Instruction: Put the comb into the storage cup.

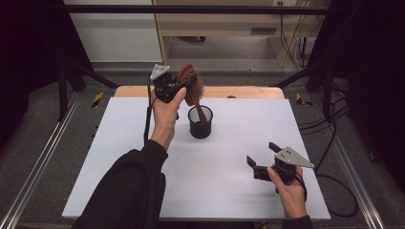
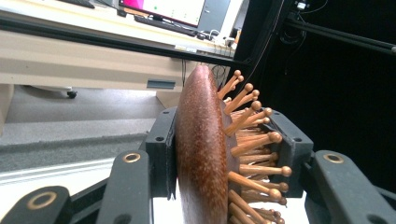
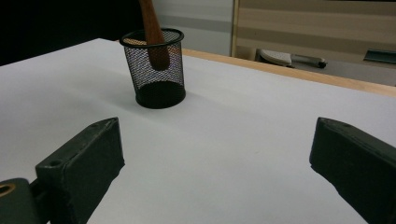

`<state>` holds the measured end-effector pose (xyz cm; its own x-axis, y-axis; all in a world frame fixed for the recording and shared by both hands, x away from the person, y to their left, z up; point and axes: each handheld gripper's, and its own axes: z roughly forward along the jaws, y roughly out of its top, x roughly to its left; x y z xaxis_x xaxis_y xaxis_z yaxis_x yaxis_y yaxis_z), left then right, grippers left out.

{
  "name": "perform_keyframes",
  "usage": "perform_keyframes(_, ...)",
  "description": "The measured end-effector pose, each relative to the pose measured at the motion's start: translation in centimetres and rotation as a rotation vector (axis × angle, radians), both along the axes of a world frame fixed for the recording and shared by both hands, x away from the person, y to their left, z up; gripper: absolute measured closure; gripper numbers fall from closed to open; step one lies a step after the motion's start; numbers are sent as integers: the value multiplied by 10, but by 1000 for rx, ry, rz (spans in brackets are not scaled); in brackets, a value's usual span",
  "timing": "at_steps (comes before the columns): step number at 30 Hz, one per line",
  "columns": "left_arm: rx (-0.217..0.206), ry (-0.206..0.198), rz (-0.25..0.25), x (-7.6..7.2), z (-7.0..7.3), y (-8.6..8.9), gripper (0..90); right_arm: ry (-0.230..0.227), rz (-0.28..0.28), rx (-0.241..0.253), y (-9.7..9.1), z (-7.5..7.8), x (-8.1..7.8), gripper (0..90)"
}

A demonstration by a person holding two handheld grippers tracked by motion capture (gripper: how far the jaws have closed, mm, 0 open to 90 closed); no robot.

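Black left gripper jaws clamp the wooden hairbrush head, handle down inside the mesh cup at frame centre; right gripper gapes, idle.

Obstacle: mesh cup mid-table, hairbrush handle inside.
Free room: white table around cup.

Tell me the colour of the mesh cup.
Black; the mesh cup shows best in the right gripper view.

Glossy wooden hairbrush, black wire-mesh metal cup, matt white tabletop
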<state>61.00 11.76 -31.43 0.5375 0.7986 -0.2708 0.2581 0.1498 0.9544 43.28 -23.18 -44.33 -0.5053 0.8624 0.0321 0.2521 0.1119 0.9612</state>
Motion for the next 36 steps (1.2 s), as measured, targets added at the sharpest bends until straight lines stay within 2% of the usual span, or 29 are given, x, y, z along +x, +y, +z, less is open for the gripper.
perform_keyframes(19, 16, 8, -12, 2, -9, -6, 514, 0, 2, 1, 0, 0, 0, 31)
perform_keyframes(31, 17, 39, -22, 7, -17, -13, 514, 7, 1, 17, 2, -1, 2, 31)
perform_keyframes(34, 19, 23, -28, 6, -17, -13, 514, 6, 5, 16, 3, -1, 3, 32)
perform_keyframes(36, 24, 38, -26, 7, -18, -14, 514, 8, 5, 21, 3, -2, 3, 32)
